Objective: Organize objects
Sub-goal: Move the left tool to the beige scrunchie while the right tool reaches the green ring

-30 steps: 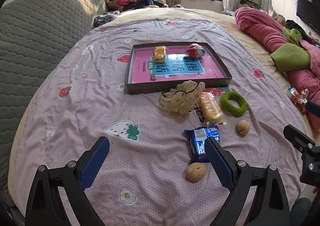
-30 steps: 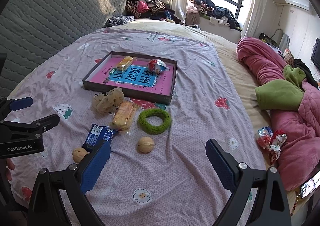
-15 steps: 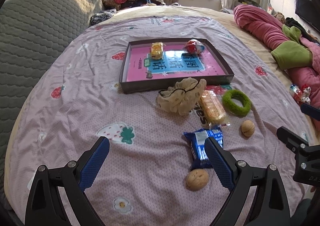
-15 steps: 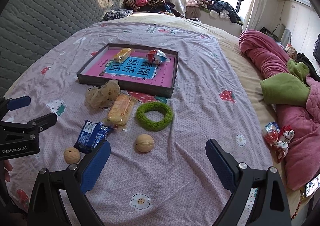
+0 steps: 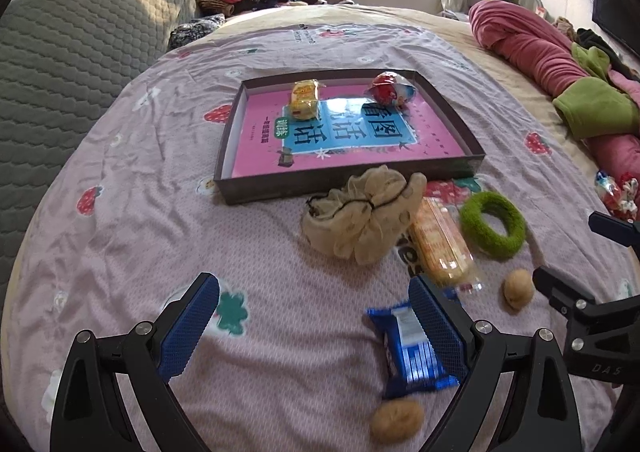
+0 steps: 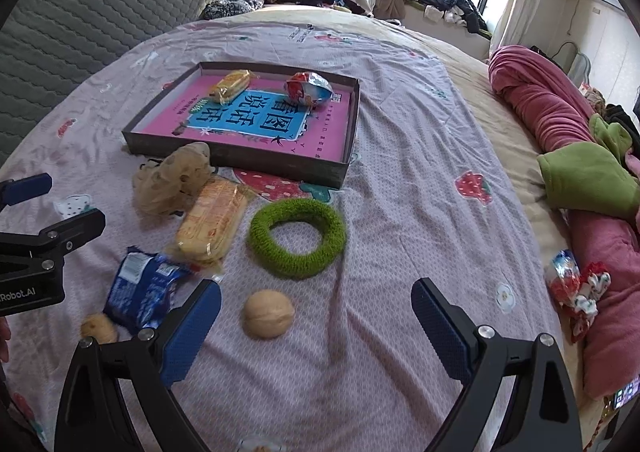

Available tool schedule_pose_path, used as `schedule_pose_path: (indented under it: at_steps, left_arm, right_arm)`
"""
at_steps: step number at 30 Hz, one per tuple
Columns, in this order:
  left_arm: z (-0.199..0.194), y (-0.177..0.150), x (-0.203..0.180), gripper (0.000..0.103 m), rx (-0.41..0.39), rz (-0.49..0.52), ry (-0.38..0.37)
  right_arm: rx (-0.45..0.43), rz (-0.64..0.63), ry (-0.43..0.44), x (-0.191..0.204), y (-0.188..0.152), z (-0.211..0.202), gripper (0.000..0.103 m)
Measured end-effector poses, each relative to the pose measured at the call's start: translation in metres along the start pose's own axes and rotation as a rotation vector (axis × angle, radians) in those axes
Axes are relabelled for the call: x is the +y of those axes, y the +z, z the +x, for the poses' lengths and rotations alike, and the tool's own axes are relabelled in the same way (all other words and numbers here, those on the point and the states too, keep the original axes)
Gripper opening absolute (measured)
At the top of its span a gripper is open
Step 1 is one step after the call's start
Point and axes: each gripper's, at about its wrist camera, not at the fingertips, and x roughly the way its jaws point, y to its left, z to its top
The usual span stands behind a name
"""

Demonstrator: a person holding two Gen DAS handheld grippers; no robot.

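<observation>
Both grippers spread wide, nothing held; walnut (image 6: 267, 314) at right gripper's (image 6: 316, 316) 12 o'clock could be nudged away on the soft bedsheet (image 6: 400, 180).

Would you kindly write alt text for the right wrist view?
The open right gripper hovers over a walnut on a pink bedsheet, beside a green ring and snack packets, with a shallow box beyond.

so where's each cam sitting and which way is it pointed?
Left wrist: on the left gripper, low over the bedspread, facing the tray; its open blue fingers and the right gripper's edge show.
Right wrist: on the right gripper, facing the tray from further right; its open fingers, the left gripper and a bit of hand at left show.
Shared: tray, green ring, blue packet, both walnuts.
</observation>
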Motion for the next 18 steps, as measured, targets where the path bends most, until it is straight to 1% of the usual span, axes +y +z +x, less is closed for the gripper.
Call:
schedule_pose_path:
  at_steps: [9, 14, 18]
  left_arm:
    - [0.037, 0.019, -0.004, 0.096, 0.021, -0.003, -0.006]
    - [0.054, 0.025, -0.010, 0.096, 0.032, 0.003, -0.015]
    - [0.069, 0.027, -0.012, 0.096, 0.048, 0.002, -0.021]
  right_arm:
    - [0.046, -0.007, 0.009, -0.001, 0.007, 0.040, 0.097]
    - [0.065, -0.008, 0.007, -0.003, 0.011, 0.055, 0.097]
    - [0.071, -0.035, -0.002, 0.000, 0.018, 0.065, 0.096]
